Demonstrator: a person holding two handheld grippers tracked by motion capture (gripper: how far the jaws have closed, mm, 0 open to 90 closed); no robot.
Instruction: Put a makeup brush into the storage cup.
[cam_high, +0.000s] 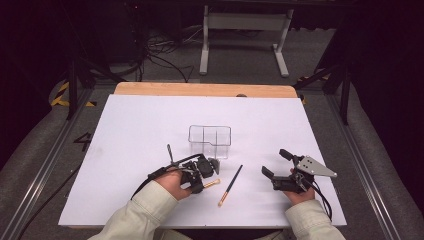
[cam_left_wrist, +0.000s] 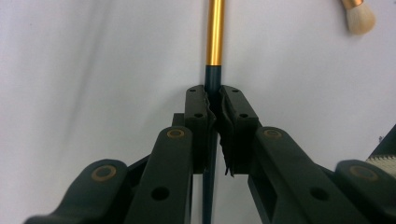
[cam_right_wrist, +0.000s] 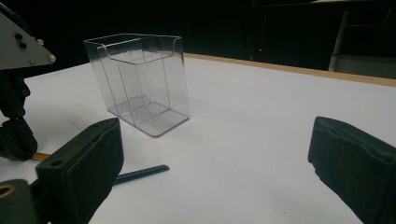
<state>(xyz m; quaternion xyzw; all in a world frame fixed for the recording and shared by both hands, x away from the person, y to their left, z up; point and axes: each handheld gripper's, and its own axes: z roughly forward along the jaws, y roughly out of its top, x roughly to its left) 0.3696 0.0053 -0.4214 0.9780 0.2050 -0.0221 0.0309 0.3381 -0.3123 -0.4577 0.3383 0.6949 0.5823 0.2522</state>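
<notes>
My left gripper lies low on the white table, shut on a slim brush. In the left gripper view the two jaws pinch the brush's dark teal handle, and its gold section runs straight ahead on the table. A second brush lies loose just right of it, its pale bristle head nearest the person. Behind both stands a clear divided container, upright and empty. At the right, my right gripper rests open, nothing between its wide-set jaws.
A thin dark stick lies left of the container, beside my left hand. The white sheet covers most of the wooden table. Beyond the far edge are cables and a white table frame on the floor.
</notes>
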